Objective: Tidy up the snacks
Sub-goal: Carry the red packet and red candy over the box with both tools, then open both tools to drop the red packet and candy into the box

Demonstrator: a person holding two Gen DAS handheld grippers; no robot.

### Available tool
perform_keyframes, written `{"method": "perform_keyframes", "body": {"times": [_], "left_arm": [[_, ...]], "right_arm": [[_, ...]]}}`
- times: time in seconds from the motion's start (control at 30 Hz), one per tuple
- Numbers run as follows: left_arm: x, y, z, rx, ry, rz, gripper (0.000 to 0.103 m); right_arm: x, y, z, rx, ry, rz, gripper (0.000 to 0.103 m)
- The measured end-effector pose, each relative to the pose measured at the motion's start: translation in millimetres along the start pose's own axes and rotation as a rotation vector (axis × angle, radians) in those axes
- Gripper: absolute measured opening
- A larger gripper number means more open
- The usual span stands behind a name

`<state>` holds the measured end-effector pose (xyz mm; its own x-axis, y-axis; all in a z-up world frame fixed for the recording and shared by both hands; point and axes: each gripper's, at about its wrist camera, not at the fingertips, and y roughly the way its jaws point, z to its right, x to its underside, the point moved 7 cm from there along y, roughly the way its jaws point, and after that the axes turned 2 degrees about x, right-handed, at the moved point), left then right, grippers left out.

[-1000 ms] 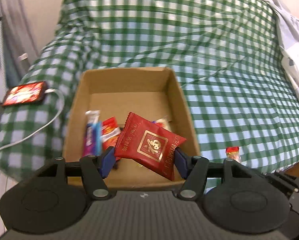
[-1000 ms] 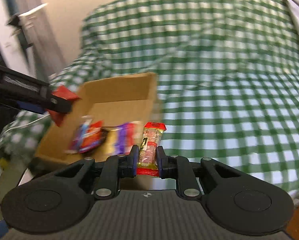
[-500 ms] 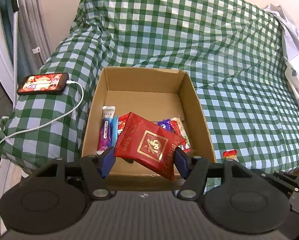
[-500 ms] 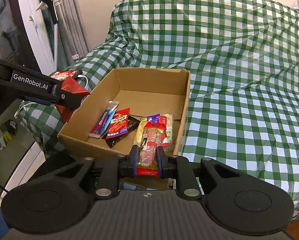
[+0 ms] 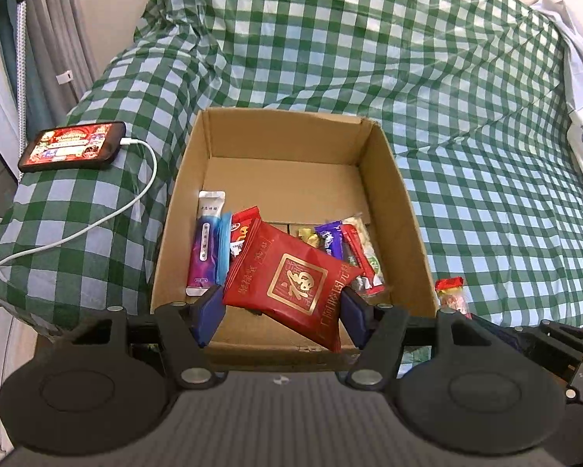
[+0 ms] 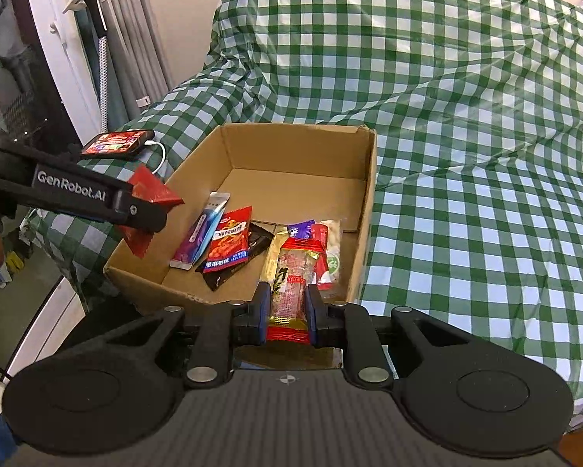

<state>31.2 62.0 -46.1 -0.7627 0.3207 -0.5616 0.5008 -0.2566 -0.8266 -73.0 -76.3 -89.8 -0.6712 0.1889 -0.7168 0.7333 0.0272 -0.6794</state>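
An open cardboard box (image 5: pixel 384 179) stands on a green checked bedcover and holds several snack packets. My left gripper (image 5: pixel 279 311) is shut on a red square packet with a gold emblem (image 5: pixel 291 280), held over the box's near edge. It also shows in the right wrist view (image 6: pixel 147 194). My right gripper (image 6: pixel 287 311) is shut on a narrow red and clear snack bar (image 6: pixel 291 288), held above the box's (image 6: pixel 369 179) near right corner. That bar's tip shows in the left wrist view (image 5: pixel 451 295).
A phone (image 5: pixel 73 146) on a white cable (image 5: pixel 96 218) lies on the bedcover left of the box. Grey curtains (image 6: pixel 127 39) and a window frame stand at the far left. White cloth (image 5: pixel 579 78) lies at the bed's right edge.
Both grippers have pulled back and risen from the box, each still holding its packet. More of the box and its snacks now shows.
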Motion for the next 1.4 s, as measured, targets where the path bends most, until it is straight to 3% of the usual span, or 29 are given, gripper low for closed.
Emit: {"method": "perform_keyframes", "body": {"times": [0.8,0.83,0.87,0.9,0.93,0.97,1.0,1.07,1.2,1.4], "left_arm": [[-50,126,-25,-0.05,0.001,-0.137,0.07],[-53,131,-24,-0.044,0.011,-0.142,0.075],[-56,136,-24,-0.035,0.022,-0.147,0.091],[-60,139,-24,-0.036,0.03,-0.148,0.099],[-64,140,-24,-0.044,0.035,-0.142,0.103],[-68,139,-26,-0.057,0.041,-0.13,0.103],[-71,139,-28,-0.071,0.045,-0.121,0.103],[-70,138,-33,-0.091,0.03,-0.125,0.103],[-51,132,-43,-0.125,-0.021,-0.166,0.103],[-28,94,-39,-0.159,0.025,-0.147,0.103]], "right_arm": [[-44,119,10,-0.013,0.031,-0.095,0.02],[-45,126,11,-0.012,0.037,-0.101,0.02],[-47,131,12,-0.011,0.041,-0.104,0.02],[-50,136,13,-0.011,0.041,-0.102,0.021],[-53,139,13,-0.01,0.036,-0.095,0.023],[-58,142,13,-0.012,0.026,-0.085,0.038],[-62,142,14,-0.005,0.018,-0.072,0.066],[-70,137,15,0.031,0.001,-0.022,0.092],[-63,126,14,0.042,-0.03,-0.021,0.093],[-40,99,13,0.045,0.039,-0.067,0.094]]}}
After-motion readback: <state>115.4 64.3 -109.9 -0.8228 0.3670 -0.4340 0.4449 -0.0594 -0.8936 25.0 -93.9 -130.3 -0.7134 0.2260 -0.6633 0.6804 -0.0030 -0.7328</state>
